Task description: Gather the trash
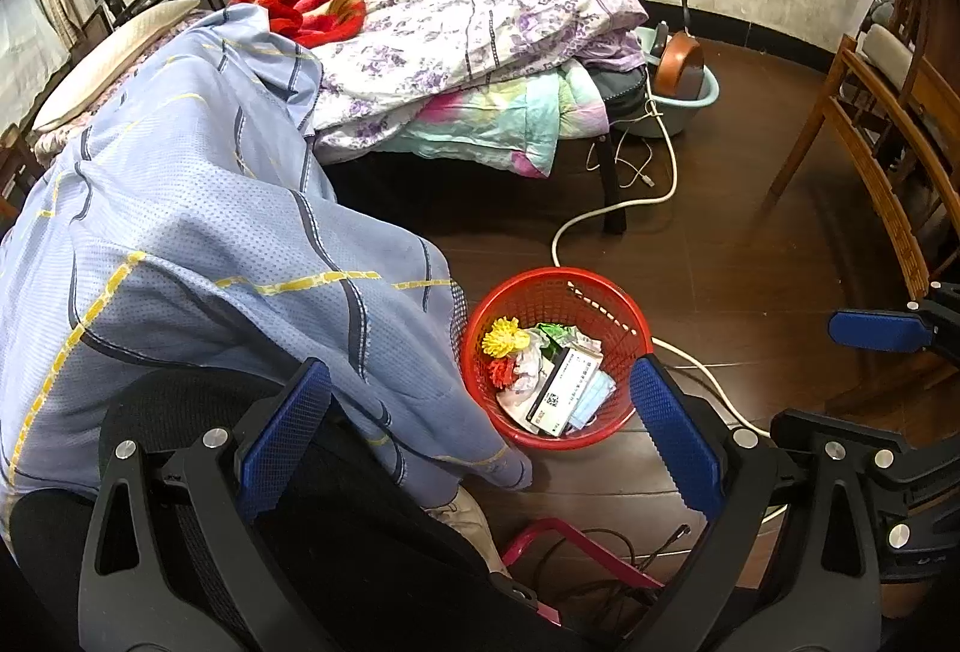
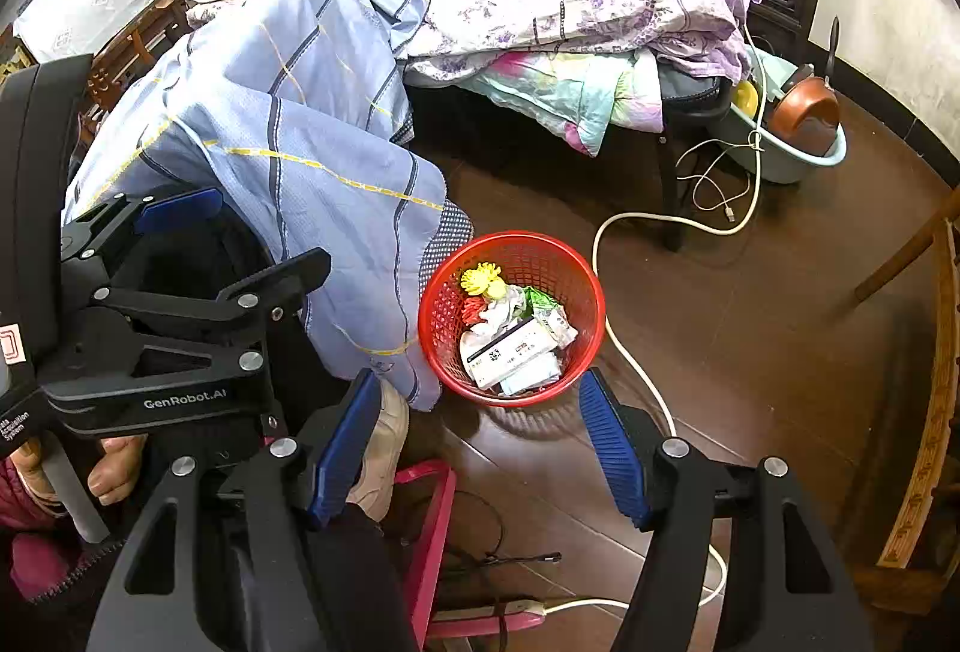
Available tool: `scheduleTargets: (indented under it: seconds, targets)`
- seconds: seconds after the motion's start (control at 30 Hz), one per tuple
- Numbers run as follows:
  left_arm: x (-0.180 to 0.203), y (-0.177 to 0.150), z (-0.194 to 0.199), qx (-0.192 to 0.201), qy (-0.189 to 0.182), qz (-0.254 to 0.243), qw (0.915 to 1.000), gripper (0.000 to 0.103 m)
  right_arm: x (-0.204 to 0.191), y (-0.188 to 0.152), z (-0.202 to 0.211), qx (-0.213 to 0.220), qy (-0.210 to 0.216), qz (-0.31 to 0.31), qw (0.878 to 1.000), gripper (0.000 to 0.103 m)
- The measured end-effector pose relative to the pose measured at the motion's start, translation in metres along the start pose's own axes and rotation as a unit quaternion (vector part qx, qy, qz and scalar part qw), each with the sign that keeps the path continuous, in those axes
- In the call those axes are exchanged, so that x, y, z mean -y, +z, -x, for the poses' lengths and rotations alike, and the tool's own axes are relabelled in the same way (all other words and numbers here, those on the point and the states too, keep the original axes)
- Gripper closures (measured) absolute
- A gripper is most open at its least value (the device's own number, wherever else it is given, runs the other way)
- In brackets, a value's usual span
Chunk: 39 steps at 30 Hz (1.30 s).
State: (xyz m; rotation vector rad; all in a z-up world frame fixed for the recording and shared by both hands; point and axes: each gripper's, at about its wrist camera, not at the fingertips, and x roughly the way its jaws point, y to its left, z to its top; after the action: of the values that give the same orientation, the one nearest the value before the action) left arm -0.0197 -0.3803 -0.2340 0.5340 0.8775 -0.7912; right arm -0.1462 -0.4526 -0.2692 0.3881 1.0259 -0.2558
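Note:
A red mesh basket (image 1: 543, 277) (image 2: 510, 239) stands on the dark wood floor beside a draped chair. Inside lie a yellow flower-like piece (image 1: 503, 337) (image 2: 480, 280), crumpled tissue (image 1: 528, 370), a white printed box (image 1: 561, 391) (image 2: 510, 349) and a blue face mask (image 1: 593, 400). My left gripper (image 1: 480, 436) hovers above and short of the basket, open, with nothing between its blue pads. My right gripper (image 2: 480, 442) is held the same way, open and empty. Each shows in the other's view: the right gripper (image 1: 807, 376) at the right edge, the left gripper (image 2: 270, 229) at the left.
A blue striped sheet (image 1: 210, 232) hangs over a black mesh chair, touching the basket's left side. A white cable (image 2: 630, 352) runs past the basket's right. A pink stool frame (image 2: 432, 520), a shoe (image 2: 384, 442), a quilt-piled bed (image 1: 480, 51), a teal basin (image 2: 798, 159) and wooden furniture (image 1: 888, 159) surround the spot.

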Motion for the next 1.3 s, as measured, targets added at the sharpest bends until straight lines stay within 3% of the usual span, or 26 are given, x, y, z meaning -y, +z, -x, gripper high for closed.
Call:
scheduleTargets:
  seconds: [1.3]
  targets:
    - [0.0053,0.0013,-0.001,-0.004,0.002,-0.006,1.0,0.007,0.0011,0.0037,0.0014,0.003,0.006,-0.005,1.0,0.035]
